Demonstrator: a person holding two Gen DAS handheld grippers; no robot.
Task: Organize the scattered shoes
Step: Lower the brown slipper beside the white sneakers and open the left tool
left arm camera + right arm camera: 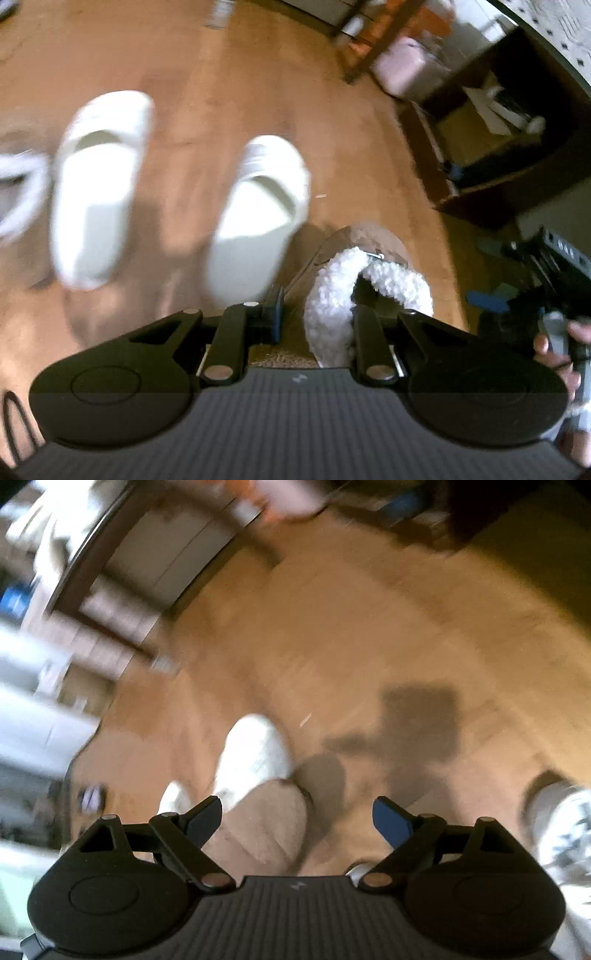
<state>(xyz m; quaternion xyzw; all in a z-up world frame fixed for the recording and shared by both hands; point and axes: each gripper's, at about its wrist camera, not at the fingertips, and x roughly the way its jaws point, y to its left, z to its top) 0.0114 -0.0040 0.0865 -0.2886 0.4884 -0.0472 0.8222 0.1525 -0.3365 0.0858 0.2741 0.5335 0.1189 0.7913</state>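
The left gripper (pixel 317 310) is being seen clenched on a tan slipper with a white fleece lining (pixel 347 291); the pads are pressing the fleece collar and the slipper is hanging just ahead of the camera, above the wooden floor (pixel 229 74). The right gripper (pixel 297 821) is being held released, jaws spread wide with nothing between them. In the right wrist view the same tan slipper (pixel 266 830) is appearing just in front of the spread jaws, with one white slide (pixel 255 757) lying beyond it.

Step in hand, as judged: the slipper is being carried toward a spot in the row. To do it well, the grip on the soft collar is best kept firm, since fleece compresses and the shoe could swing or slip. The slipper is best lowered sole-flat, toe pointing the same way as the white slides, beside them and not overlapping. Both views are being blurred by motion, so slowing before release is advised.

Count in the left wrist view: two white slides, a left one (pixel 99 188) and a right one (pixel 258 218), lying side by side though apart; one tan slipper, held; one pale fuzzy shoe (pixel 18 192) cut off at the left edge. No mate to the tan slipper is being seen. A light shoe (pixel 561 827) is partly showing at the right edge of the right wrist view; whether it is worn cannot be told.
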